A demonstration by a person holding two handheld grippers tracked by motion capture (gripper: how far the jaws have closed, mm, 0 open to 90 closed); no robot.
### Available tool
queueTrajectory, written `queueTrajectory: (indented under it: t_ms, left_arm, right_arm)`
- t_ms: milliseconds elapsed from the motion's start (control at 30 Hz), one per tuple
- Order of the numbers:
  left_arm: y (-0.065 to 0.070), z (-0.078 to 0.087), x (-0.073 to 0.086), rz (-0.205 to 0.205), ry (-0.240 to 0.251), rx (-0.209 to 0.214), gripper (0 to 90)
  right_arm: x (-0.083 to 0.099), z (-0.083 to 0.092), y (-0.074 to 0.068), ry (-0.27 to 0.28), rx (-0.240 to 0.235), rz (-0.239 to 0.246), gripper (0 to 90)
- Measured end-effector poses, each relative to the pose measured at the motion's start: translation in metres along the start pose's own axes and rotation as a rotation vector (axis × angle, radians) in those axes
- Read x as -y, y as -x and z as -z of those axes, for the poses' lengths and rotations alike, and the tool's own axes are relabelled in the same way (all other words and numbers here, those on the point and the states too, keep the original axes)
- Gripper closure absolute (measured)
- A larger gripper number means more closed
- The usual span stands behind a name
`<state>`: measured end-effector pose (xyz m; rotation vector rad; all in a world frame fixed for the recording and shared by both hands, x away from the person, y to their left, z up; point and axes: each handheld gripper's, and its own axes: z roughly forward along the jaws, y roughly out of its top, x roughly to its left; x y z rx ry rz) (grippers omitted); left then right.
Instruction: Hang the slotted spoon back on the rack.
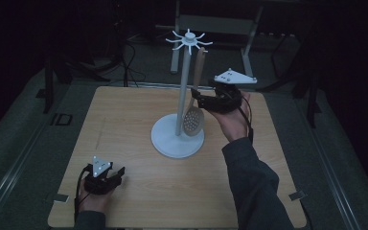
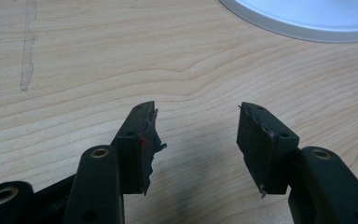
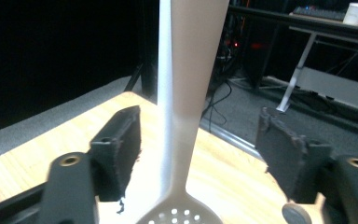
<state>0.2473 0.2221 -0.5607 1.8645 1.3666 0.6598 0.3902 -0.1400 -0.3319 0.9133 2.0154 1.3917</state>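
Skimmer (image 1: 194, 117) hanging from white rack (image 1: 188, 40) — between right gripper (image 3: 198, 154) jaws, spread wide, untouched. Left gripper (image 2: 196, 144) low over table (image 2: 74, 70) — wide, holding nothing.

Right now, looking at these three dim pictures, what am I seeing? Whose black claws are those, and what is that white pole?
A person at a light wooden table holds a black two-jaw tool in each hand. One camera looks down from above; one rides on each tool. The left hand-held gripper rests open over bare wood. The right hand-held gripper is open on either side of the handle of a beige slotted spoon, not pressing it. The spoon hangs from a white pole rack with hooks and a round base.
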Motion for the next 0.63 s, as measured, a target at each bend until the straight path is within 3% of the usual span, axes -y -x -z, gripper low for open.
queueTrajectory:
  t_ms: [633]
  left_arm:
    - [0.0, -0.001, 0.0, -0.004, -0.004, 0.0, 47.4]
  right_arm:
    - [0.048, 0.01, 0.01, -0.076, 0.015, -0.024, 25.8]
